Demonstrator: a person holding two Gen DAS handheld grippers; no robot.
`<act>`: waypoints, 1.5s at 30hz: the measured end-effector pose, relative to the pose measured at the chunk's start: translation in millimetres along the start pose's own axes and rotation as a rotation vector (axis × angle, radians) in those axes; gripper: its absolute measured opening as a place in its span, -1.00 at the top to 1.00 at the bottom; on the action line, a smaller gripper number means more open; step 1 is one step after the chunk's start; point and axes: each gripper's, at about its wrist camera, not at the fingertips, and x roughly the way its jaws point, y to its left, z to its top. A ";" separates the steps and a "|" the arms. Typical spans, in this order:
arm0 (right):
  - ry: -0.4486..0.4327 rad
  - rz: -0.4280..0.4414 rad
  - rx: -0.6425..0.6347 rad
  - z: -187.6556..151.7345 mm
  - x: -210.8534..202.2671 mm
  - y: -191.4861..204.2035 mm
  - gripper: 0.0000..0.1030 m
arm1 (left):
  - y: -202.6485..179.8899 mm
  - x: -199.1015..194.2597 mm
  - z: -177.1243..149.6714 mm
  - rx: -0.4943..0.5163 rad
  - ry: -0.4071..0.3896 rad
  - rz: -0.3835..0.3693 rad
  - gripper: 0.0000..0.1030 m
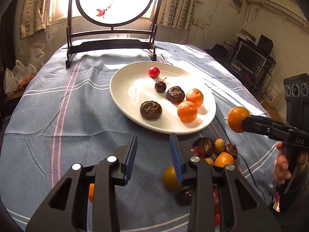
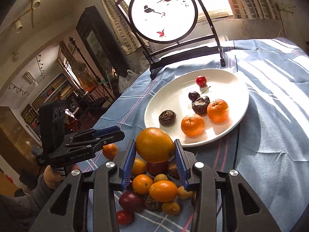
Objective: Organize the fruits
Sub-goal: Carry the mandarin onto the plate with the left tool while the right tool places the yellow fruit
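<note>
A white plate (image 1: 131, 89) (image 2: 173, 96) on the blue cloth holds two mandarins (image 1: 187, 111) (image 2: 192, 125), two dark water chestnuts (image 1: 151, 109), a dark cherry (image 1: 160, 86) and a red cherry tomato (image 1: 154, 72). My right gripper (image 2: 154, 152) is shut on an orange citrus fruit (image 2: 154, 145) (image 1: 238, 118) and holds it above a pile of loose fruit (image 2: 154, 193) (image 1: 214, 150), just short of the plate's near rim. My left gripper (image 1: 153, 141) is open and empty, above the cloth in front of the plate.
A black-framed round screen (image 1: 114, 2) (image 2: 164, 11) stands at the table's far edge behind the plate. A thin black cable (image 1: 224, 129) runs over the cloth to the right of the plate. Single fruits lie under my left gripper (image 1: 171, 177).
</note>
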 end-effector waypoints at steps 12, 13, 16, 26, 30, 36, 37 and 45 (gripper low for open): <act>0.001 0.044 -0.007 -43.1 1.1 -0.2 0.22 | 55.1 -21.2 -51.7 0.039 0.006 0.339 -0.15; 0.002 0.044 -0.008 -43.9 1.5 -0.2 0.22 | 59.3 -19.8 -53.2 0.032 0.016 0.341 -0.16; -0.008 0.056 -0.008 -45.4 -0.8 -0.3 0.22 | 77.3 -17.5 -56.4 -0.030 0.057 0.305 -0.16; 0.003 0.067 -0.005 -46.4 1.6 -0.8 0.22 | 79.9 2.5 -57.8 -0.045 0.149 0.235 0.21; 0.005 0.069 -0.008 -46.4 2.1 -0.4 0.22 | 78.5 1.5 -56.2 -0.054 0.138 0.227 0.21; -0.008 0.059 -0.003 -44.9 0.8 -1.6 0.22 | 53.8 -13.8 -48.7 -0.036 0.059 0.193 0.22; -0.010 0.055 0.008 -43.8 0.2 -2.8 0.22 | 47.8 -15.3 -44.7 -0.030 0.048 0.182 0.22; -0.088 -0.060 0.032 17.6 -16.7 -13.9 0.22 | 8.0 9.1 29.0 0.020 0.004 0.079 0.21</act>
